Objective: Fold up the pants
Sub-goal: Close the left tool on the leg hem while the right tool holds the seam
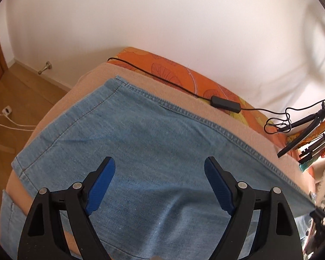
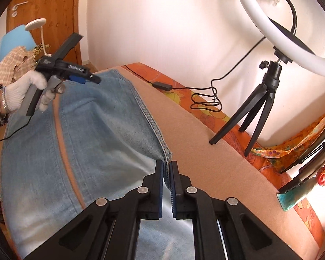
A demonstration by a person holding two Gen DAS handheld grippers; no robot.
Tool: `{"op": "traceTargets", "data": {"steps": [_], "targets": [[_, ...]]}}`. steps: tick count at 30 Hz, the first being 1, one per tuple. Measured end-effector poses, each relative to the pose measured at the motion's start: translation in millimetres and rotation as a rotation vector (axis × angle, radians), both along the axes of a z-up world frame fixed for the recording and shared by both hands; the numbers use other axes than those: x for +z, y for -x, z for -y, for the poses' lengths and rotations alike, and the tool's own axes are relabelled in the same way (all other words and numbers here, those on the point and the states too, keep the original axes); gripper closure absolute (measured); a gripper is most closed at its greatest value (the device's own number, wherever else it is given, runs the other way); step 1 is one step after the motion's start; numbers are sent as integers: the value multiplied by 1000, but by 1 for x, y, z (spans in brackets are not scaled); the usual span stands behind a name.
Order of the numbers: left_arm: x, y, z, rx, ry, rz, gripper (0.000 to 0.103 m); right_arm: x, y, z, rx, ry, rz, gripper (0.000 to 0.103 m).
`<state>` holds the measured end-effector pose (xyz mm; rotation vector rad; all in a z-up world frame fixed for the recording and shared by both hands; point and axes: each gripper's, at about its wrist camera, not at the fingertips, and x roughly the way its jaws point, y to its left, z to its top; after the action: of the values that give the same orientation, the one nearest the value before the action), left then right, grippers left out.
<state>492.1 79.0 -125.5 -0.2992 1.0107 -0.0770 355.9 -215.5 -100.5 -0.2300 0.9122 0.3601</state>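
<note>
Denim takes up most of both views: the pants (image 1: pixel 145 130) lie spread on a beige blanket (image 2: pixel 205 134) that covers a bed, with an orange patterned sheet (image 1: pixel 184 73) showing along the far edge under the white wall (image 1: pixel 162 17). In the left wrist view the light blue cloth runs from about 9 o'clock to 4 o'clock, its stitched seam along the upper side. In the right wrist view a thin strip of beige shows between the two legs (a narrow gap, running from 11 o'clock toward 7).

A ring light (image 2: pixel 277 28) on a black tripod (image 2: pixel 257 108) stands on the bed at 2 o'clock in the right wrist view. Its black cable (image 1: pixel 162 80) with an inline controller (image 1: pixel 225 104) trails along the orange sheet.

The right gripper (image 2: pixel 167 173) is clenched on the seamed edge of the pants, and the cloth rises in a ridge to its blue pads (image 2: pixel 160 179).

The left gripper (image 1: pixel 159 164) hovers over the denim with its jaws spread wide and nothing between them; no fingertip clearly touches the cloth. In the right wrist view it appears at 10 o'clock, held by a hand in a white knit glove (image 2: pixel 21 88), above the far end of the pants.
</note>
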Motion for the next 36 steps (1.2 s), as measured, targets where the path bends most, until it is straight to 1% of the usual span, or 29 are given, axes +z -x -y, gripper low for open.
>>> {"op": "traceTargets", "data": {"steps": [3, 5, 8, 10, 12, 13, 16, 19, 20, 22, 23, 24, 26, 27, 29, 33, 36], "targets": [[6, -17, 15, -9, -5, -28, 19, 1, 29, -17, 56, -8, -12, 100], [6, -28, 29, -17, -23, -52, 19, -4, 46, -32, 100, 14, -15, 100], [-3, -43, 46, -13, -45, -95, 19, -13, 64, -48, 154, 2, -53, 100], [-9, -46, 57, -4, -67, -114, 19, -19, 73, -58, 193, 23, -61, 100], [-15, -48, 67, -1, -107, -134, 19, -23, 82, -66, 225, 46, -55, 100], [-19, -49, 73, -8, -134, -143, 18, -25, 84, -68, 233, 41, -59, 100], [-31, -50, 86, -32, -236, -160, 20, -28, 86, -69, 235, 32, -62, 101], [-38, -44, 87, -38, -270, -148, 23, -27, 87, -66, 229, 22, -57, 101], [-39, -41, 85, -38, -282, -138, 31, -27, 88, -67, 226, 22, -55, 101], [-37, -35, 79, -37, -268, -94, 52, -26, 88, -66, 219, 26, -50, 101], [-35, -33, 74, -27, -260, -83, 73, -26, 88, -66, 215, 30, -47, 101], [-34, -31, 68, -16, -246, -74, 84, -25, 88, -66, 209, 34, -42, 101], [-29, -26, 50, -5, -140, -28, 94, -23, 87, -66, 197, 43, -32, 101], [-26, -23, 42, 2, -104, -6, 97, -22, 86, -66, 190, 48, -27, 101], [-18, -17, 32, 8, -64, 22, 98, -19, 84, -64, 169, 60, -12, 101], [1, -5, 24, 4, -28, 72, 98, -6, 77, -55, 95, 29, -2, 102], [25, 12, 14, 17, 6, 131, 98, 5, 78, -52, 63, 52, 24, 102]]}}
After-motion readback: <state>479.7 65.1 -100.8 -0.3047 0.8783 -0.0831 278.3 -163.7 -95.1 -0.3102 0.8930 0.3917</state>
